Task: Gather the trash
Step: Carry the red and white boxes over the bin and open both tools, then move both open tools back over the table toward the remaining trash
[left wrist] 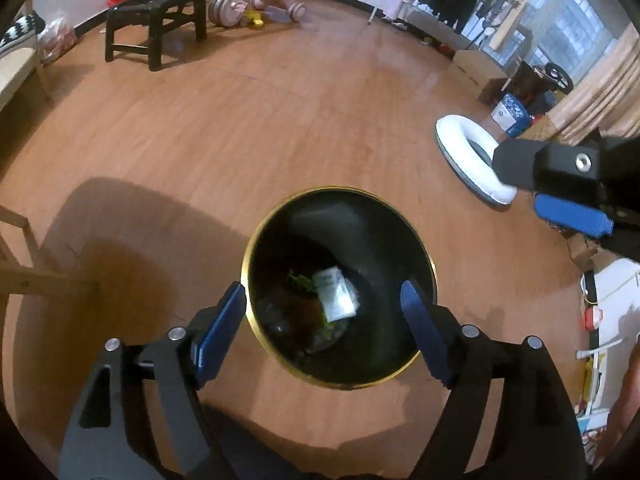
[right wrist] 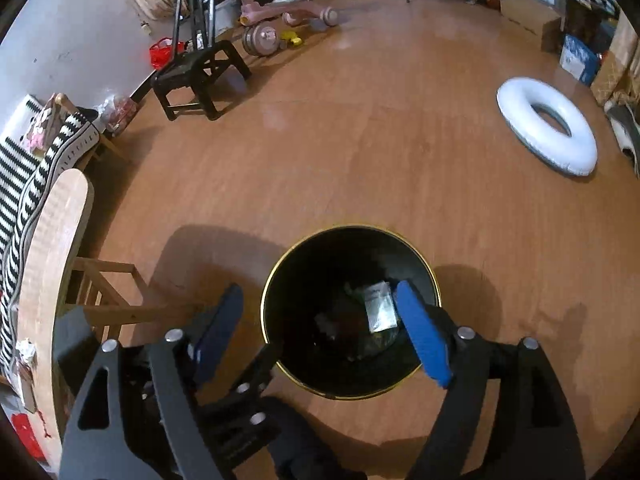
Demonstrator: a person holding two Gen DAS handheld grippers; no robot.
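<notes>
A black bin with a gold rim (left wrist: 352,220) stands on the wooden floor, right under both grippers. At its bottom lie a white packet (left wrist: 335,295) and a green scrap (left wrist: 300,280), among darker trash. My left gripper (left wrist: 324,328) hangs above the bin's near side, open, with nothing between its blue pads. In the right wrist view the same bin (right wrist: 340,256) and packet (right wrist: 380,306) show, and my right gripper (right wrist: 320,330) is open and empty over the bin's mouth. The right gripper (left wrist: 518,182) also reaches in from the right edge of the left wrist view.
A white inflatable ring (right wrist: 516,120) lies on the floor to the far right. A black stool (right wrist: 196,76) and a pink tricycle (right wrist: 276,12) stand at the back. A wooden table (right wrist: 52,248) and a striped cloth (right wrist: 24,184) are at the left. Boxes (right wrist: 528,16) line the far wall.
</notes>
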